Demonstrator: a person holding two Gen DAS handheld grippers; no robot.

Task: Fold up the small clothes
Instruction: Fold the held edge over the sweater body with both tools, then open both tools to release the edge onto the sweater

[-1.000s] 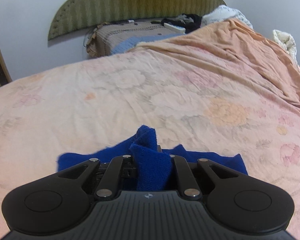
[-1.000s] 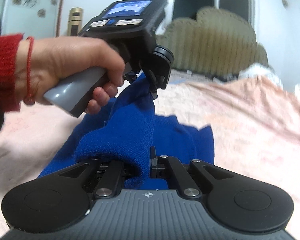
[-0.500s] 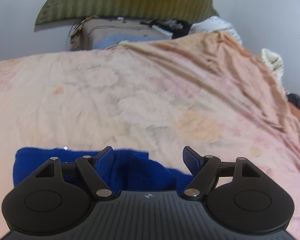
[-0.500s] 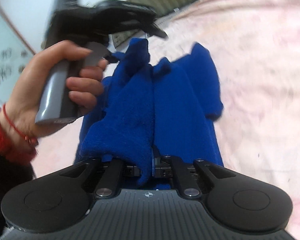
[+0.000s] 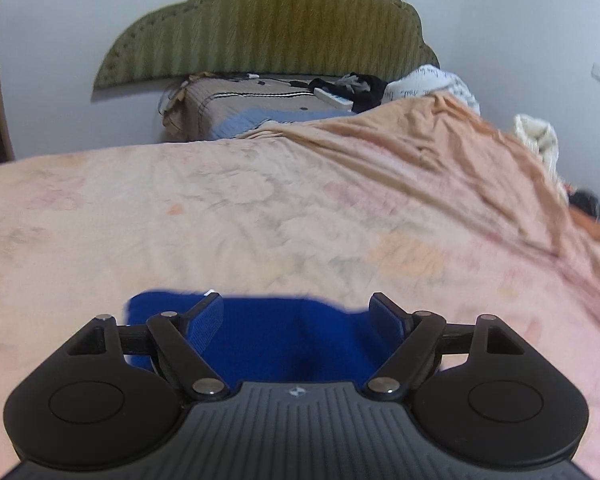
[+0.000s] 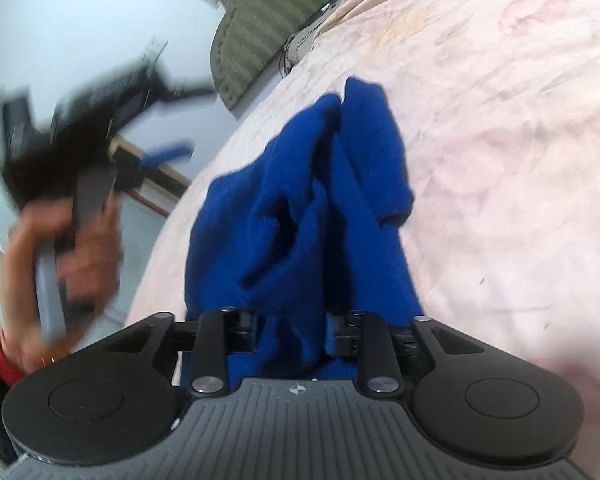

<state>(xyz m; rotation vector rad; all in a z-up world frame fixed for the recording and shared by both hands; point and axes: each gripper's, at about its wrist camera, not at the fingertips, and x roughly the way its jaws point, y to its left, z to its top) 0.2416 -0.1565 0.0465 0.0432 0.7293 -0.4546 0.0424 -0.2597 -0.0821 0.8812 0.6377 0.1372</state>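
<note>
L wrist view: the left gripper [image 5: 296, 316] is seen w/ jaws spread wide & opening further; the blue garment [image 5: 284, 332] lies below and between the fingers on the bed cover [image 5: 260, 220], but no pad is pressed on it. The cloth is laid flat at the near edge of the pink floral cover. Farther back, an olive headboard [image 5: 268, 28] is set against the wall, w/ a brown folded blanket [image 5: 252, 108] in front of it.

R wrist view: at far left the left hand [image 6: 76, 256] is seen blurred, wrapped round the other tool's grey handle. In the middle, the blue garment [image 6: 320, 200] is bunched in folds running away across the bed cover [image 6: 500, 160]. The right gripper [image 6: 292, 332] is seen w/ jaws part-way apart & opening; a fold of cloth sits between them, apparently loose.
</note>
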